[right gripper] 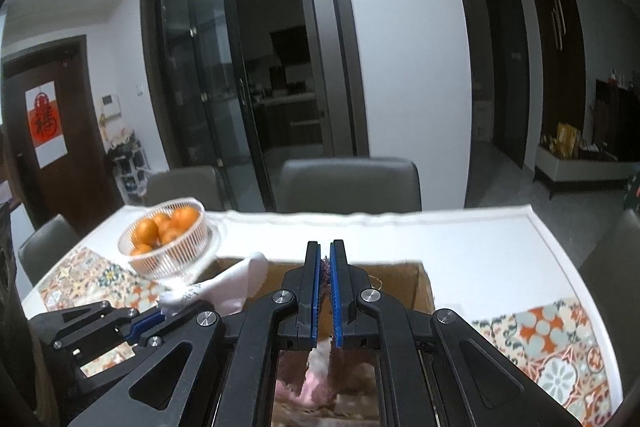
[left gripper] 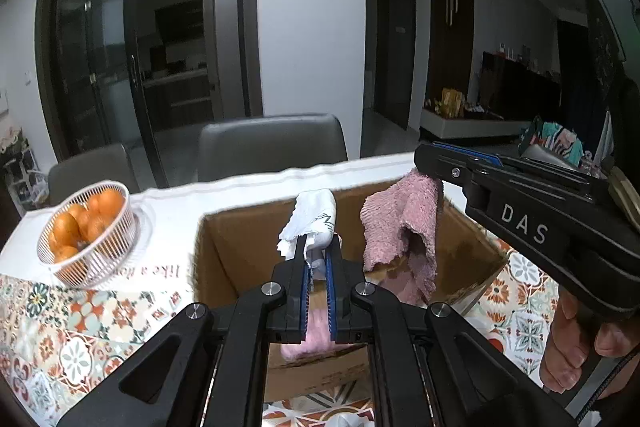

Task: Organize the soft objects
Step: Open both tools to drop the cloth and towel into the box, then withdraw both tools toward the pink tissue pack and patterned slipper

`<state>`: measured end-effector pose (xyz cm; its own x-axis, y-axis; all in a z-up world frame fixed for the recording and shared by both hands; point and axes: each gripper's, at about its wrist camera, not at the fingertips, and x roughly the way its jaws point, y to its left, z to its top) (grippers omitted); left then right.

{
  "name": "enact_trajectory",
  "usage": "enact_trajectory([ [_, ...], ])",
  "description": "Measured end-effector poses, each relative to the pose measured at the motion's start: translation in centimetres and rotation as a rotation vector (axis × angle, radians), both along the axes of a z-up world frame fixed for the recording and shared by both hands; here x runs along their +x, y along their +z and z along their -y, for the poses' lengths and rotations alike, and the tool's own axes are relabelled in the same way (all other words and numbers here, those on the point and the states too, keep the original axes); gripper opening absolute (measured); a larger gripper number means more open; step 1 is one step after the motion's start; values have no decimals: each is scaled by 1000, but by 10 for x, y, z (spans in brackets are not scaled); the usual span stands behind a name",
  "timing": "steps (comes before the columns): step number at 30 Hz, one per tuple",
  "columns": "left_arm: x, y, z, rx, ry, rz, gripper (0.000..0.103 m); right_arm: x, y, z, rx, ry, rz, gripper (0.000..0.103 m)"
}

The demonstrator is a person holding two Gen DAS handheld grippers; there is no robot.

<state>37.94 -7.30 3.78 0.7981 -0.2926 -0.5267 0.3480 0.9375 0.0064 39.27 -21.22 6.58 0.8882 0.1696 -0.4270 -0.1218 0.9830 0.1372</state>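
Box [left gripper: 224, 259] floor (mostly hidden)

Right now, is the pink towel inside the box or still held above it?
Held above: the right claw is shut on the pink towel, which hangs over the open cardboard box.

Indoor light is dim and cool, coming from overhead. The far glass doors [right gripper: 248, 67] are dark with faint reflections. Fisheye bending curves the walls and blackens the corners. The fruit bowl [right gripper: 168, 239] and desk [right gripper: 460, 243] edge look motion-smeared.
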Motion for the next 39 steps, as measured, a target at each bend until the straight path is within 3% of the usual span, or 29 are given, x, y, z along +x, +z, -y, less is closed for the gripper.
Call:
enact_trajectory([
  [8, 14, -20, 4, 5, 2, -78, 13, 9, -25, 10, -9, -5, -90, 7],
  [11, 15, -21, 3, -3, 8, -96, 46, 10, -31, 11, -7, -9, -123, 17],
  [12, 14, -20, 2, -5, 9, -95, 51, 10, -31, 10, -7, -12, -128, 33],
  [13, 11, -19, 2, -2, 8, -85, 51, 9, -31, 12, -9, -20, -130, 46],
  [14, 10, -18, 2, 7, 15, -77, 51, 7, -31, 12, -15, -28, -122, 47],
  [26, -28, 3, -15, 10, 56, -17, 60, -26, -13, 16, -19, -83, -100, 56],
  [39, -89, 31, -31, 4, 72, 69, 64, -93, 21, 1, -49, -111, -18, 62],
])
